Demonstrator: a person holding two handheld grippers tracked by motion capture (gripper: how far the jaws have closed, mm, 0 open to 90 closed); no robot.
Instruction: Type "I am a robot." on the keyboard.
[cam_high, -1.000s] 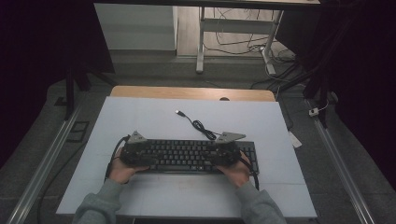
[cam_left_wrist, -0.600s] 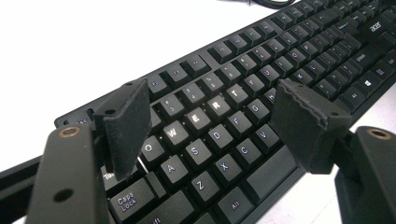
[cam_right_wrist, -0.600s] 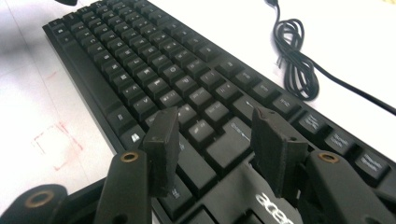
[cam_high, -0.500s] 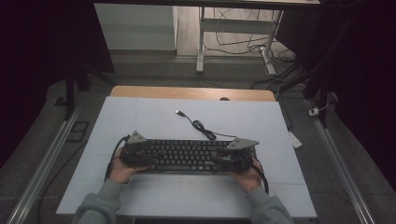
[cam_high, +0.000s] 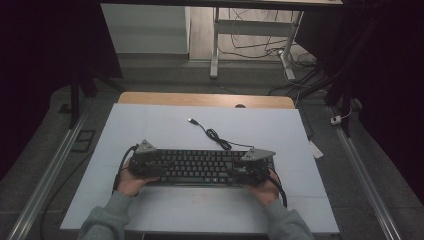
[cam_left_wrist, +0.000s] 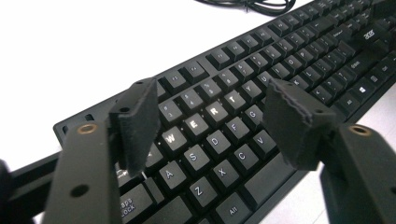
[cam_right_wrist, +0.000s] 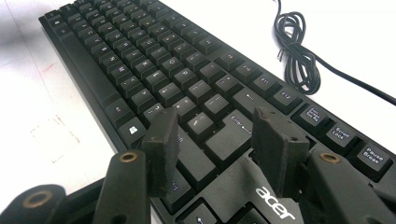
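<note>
A black keyboard (cam_high: 200, 165) lies across the near half of the pale table (cam_high: 165, 125). Its cable (cam_high: 216, 135) coils behind it and ends in a USB plug (cam_high: 191, 120). My left gripper (cam_high: 157, 167) is over the keyboard's left end. In the left gripper view it (cam_left_wrist: 212, 116) hovers above the W-E-R-T keys (cam_left_wrist: 201, 119); its jaws have just been closing, gripping nothing. My right gripper (cam_high: 241, 168) is over the right end. In the right gripper view it (cam_right_wrist: 215, 144) stands open above the Enter key (cam_right_wrist: 231, 135), having just opened a little.
A wooden strip (cam_high: 205, 99) borders the table's far edge. Metal rails (cam_high: 47, 170) run along the floor on both sides. Beyond the table stand white frame legs (cam_high: 215, 45) with loose cables. The coiled cable (cam_right_wrist: 296, 58) lies just behind the keyboard.
My right gripper has shifted a little to the right along the keyboard's right end. My left gripper has stayed at the left end.
</note>
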